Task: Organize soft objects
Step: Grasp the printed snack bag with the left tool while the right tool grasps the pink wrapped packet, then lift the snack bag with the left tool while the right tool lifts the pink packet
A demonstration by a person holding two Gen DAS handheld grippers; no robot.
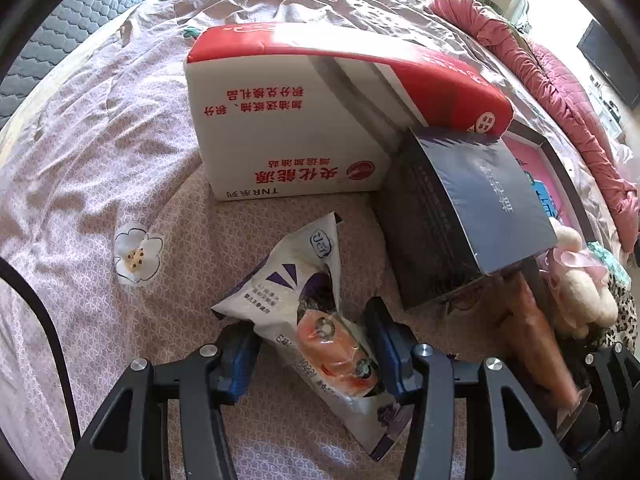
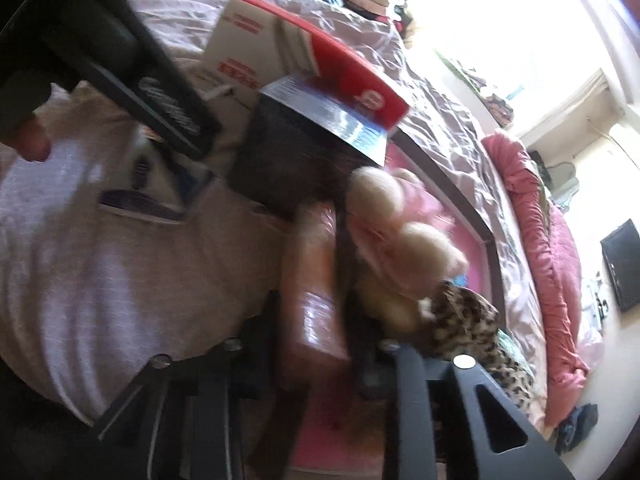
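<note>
A white and purple plastic pouch (image 1: 288, 304) with an orange item inside lies on the pink bed sheet (image 1: 100, 160). My left gripper (image 1: 314, 350) straddles its near end, and both blue pads (image 1: 242, 354) touch its sides. In the blurred right wrist view, my right gripper (image 2: 312, 320) is closed on an orange wrapped pack (image 2: 316, 264). The same orange pack (image 1: 536, 336) shows at the right edge of the left wrist view. A cream and pink plush toy (image 2: 400, 232) lies just right of that pack.
A big white and red pack (image 1: 288, 120) stands behind the pouch, with a dark blue box (image 1: 472, 208) leaning beside it. A dark-rimmed pink tray (image 1: 556, 160), a leopard-print cloth (image 2: 472, 320) and a rolled pink quilt (image 2: 548, 240) lie to the right.
</note>
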